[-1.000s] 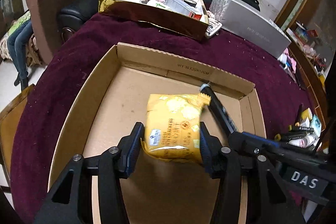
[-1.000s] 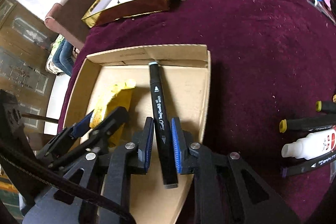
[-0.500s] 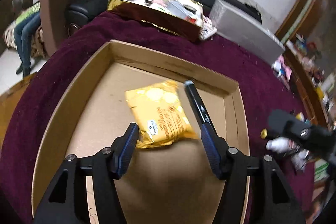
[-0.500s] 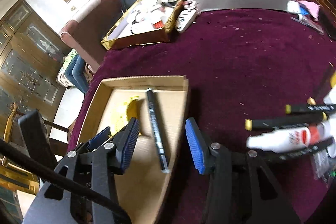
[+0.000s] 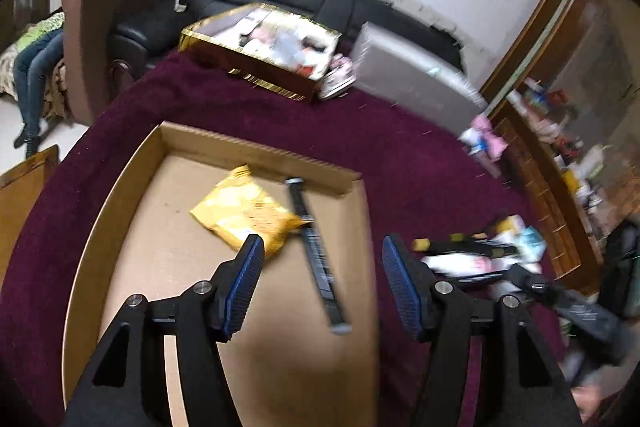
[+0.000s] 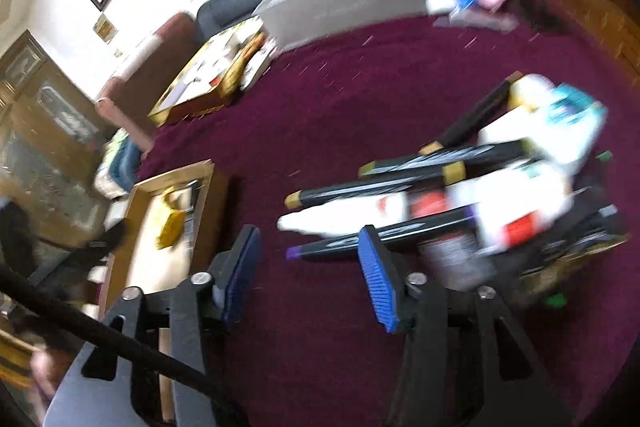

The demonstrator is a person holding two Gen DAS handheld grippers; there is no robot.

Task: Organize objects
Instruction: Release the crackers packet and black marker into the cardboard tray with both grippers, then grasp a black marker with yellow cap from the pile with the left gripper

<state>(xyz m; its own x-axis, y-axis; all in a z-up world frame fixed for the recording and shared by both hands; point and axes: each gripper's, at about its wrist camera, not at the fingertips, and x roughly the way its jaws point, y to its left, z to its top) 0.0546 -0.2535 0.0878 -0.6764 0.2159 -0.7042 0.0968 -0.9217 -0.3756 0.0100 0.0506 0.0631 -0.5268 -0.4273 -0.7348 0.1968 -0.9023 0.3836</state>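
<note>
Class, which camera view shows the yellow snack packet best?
The left wrist view: the yellow snack packet lies large and nearly whole in the cardboard box. The right wrist view shows it small, blurred, at the left edge.

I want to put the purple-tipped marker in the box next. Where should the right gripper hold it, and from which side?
Probably grip the purple-tipped marker on its bare black barrel just behind the purple cap, coming from above with the right gripper across it. It lies flat on the cloth at the near edge of the pile, and its far end runs under the white bottles.
</note>
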